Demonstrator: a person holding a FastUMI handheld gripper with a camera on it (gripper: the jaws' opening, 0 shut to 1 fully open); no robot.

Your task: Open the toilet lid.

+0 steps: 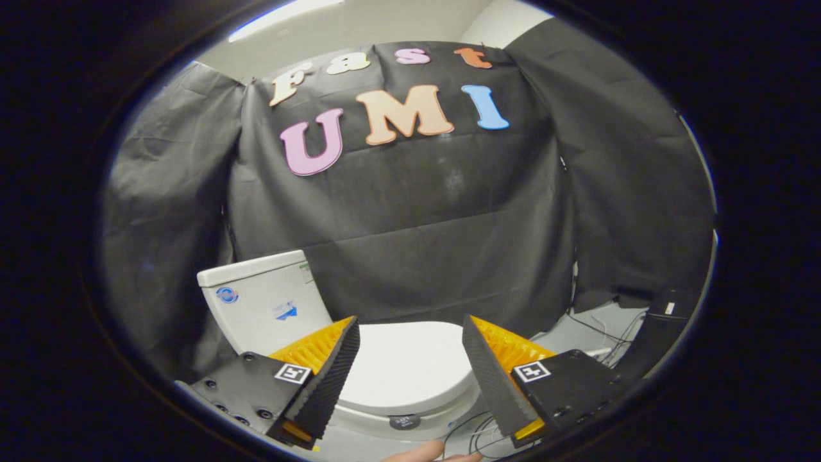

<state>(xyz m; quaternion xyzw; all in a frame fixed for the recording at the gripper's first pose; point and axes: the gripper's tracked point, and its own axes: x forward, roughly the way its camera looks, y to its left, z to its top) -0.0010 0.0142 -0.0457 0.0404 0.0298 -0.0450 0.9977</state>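
Lower left of the frame: the white toilet tank (260,298) stands against the black cloth wall (423,218), with small stickers on its near face. Its lid sits flat on top.

Lower centre: the toilet lid (407,362) is down, lying closed over the bowl, which extends from the tank toward the right. Its white top surface shows between the two fingers of the tongs (410,353). A small dark round disc (405,421) sits on the rim below the front edge of the lid.

The tongs are released, fingers spread wide with nothing between the pads; the left finger (333,378) and the right finger (489,378) frame the lid from above without touching it, as far as can be judged. The tongs hang above and in front of the lid; the approach is not yet finished.

Lower right: loose cables (603,333) run across the pale floor (571,337) toward a dark box. At the bottom edge, a bit of a hand (433,454) shows.

Judgement on the step in hand: the lid is still to be gripped. A good attempt would lower the tongs to the lid's front lip, slide one finger under the edge and one over, then close firmly before lifting. The lift should follow an arc around the hinge at the tank side, not a straight pull, so the lip does not slip out. Smooth plastic may slide in the pads.
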